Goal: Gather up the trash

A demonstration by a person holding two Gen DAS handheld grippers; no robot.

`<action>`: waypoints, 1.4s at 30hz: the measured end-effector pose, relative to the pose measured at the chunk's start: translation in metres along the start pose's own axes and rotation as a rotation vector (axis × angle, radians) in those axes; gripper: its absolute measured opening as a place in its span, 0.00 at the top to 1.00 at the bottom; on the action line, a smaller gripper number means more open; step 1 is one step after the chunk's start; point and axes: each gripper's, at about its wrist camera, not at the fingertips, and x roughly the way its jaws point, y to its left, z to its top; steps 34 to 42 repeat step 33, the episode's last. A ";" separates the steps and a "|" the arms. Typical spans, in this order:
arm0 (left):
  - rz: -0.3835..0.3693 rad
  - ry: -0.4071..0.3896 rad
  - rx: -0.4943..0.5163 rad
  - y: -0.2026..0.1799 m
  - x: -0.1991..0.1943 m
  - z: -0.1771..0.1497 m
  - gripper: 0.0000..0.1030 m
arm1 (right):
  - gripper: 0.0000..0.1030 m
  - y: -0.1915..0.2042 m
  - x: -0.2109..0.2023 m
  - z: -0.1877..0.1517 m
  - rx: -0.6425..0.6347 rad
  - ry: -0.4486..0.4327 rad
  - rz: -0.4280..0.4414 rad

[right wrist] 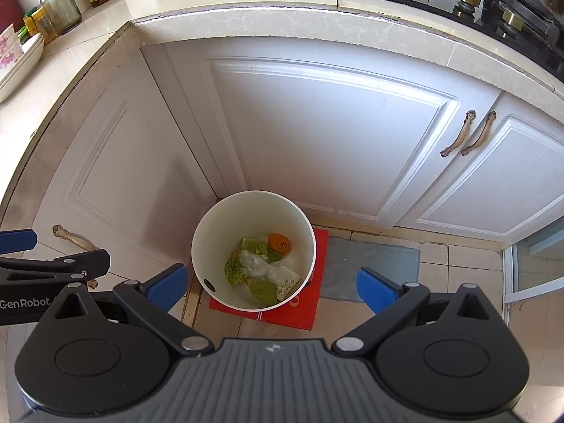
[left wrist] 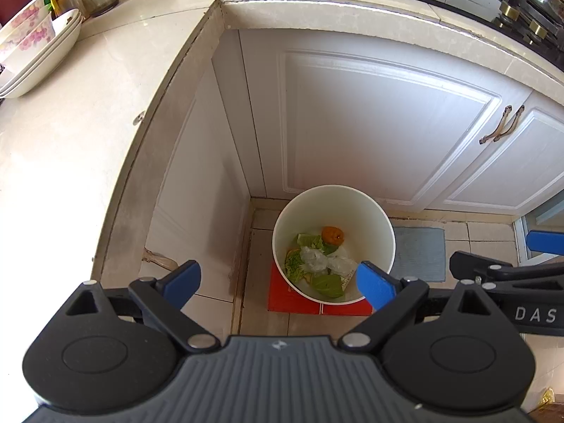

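Observation:
A white round bin (left wrist: pixel 380 225) (right wrist: pixel 218 218) stands on the floor in the corner of the white cabinets, on a red mat (left wrist: pixel 278 299) (right wrist: pixel 303 313). Inside lie green leaves (left wrist: pixel 328 283) (right wrist: pixel 234 269), an orange fruit (left wrist: pixel 332 234) (right wrist: pixel 279 242), crumpled clear plastic (left wrist: pixel 313 259) (right wrist: pixel 253 264) and a paper scrap (right wrist: pixel 287 282). My left gripper (left wrist: pixel 280 282) is open and empty, high above the bin. My right gripper (right wrist: pixel 271 287) is open and empty, also above the bin. Each gripper shows at the edge of the other's view.
A pale counter (left wrist: pixel 70 123) wraps the corner, with stacked flowered dishes (left wrist: pixel 31 46), bottles (right wrist: pixel 60 3) and a black gas stove (right wrist: pixel 511 10). Cabinet door handles (right wrist: pixel 469 134) stick out at right. A grey floor mat (right wrist: pixel 370 264) lies beside the bin.

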 end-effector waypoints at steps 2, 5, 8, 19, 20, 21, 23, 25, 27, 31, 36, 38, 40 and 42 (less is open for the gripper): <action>0.001 0.000 0.002 0.000 0.000 0.000 0.08 | 0.00 0.000 0.000 0.000 0.001 0.000 0.000; 0.000 0.000 0.000 0.000 0.000 0.001 0.08 | 0.00 -0.001 0.000 0.000 0.002 -0.001 0.000; 0.000 -0.001 0.001 0.000 -0.001 0.000 0.08 | 0.00 -0.001 0.000 0.000 0.003 -0.002 0.000; 0.000 -0.003 0.000 -0.002 -0.001 0.000 0.08 | 0.00 -0.003 -0.003 0.003 0.007 -0.006 0.003; 0.001 -0.003 0.001 -0.002 -0.001 0.000 0.08 | 0.00 -0.003 -0.003 0.002 0.010 -0.006 0.002; 0.002 -0.003 0.001 -0.002 -0.001 0.000 0.08 | 0.00 -0.003 -0.003 0.002 0.010 -0.006 0.002; 0.002 -0.003 0.000 -0.003 -0.002 0.001 0.08 | 0.00 -0.003 -0.003 0.001 0.010 -0.007 0.002; 0.002 -0.003 0.000 -0.003 -0.002 0.001 0.08 | 0.00 -0.003 -0.003 0.002 0.010 -0.007 0.001; 0.002 -0.003 0.001 -0.003 -0.002 0.001 0.08 | 0.00 -0.003 -0.004 0.001 0.009 -0.008 0.001; 0.001 -0.004 0.001 -0.003 -0.003 0.001 0.08 | 0.00 -0.002 -0.004 0.000 0.010 -0.010 0.000; 0.000 -0.005 0.000 -0.003 -0.003 0.002 0.08 | 0.00 -0.002 -0.005 -0.001 0.008 -0.011 -0.002; 0.000 -0.005 0.000 -0.003 -0.003 0.002 0.08 | 0.00 -0.002 -0.005 -0.001 0.008 -0.011 -0.002; 0.000 -0.005 0.000 -0.003 -0.003 0.002 0.08 | 0.00 -0.002 -0.005 -0.001 0.008 -0.011 -0.002; 0.000 -0.005 0.000 -0.003 -0.003 0.002 0.08 | 0.00 -0.002 -0.005 -0.001 0.008 -0.011 -0.002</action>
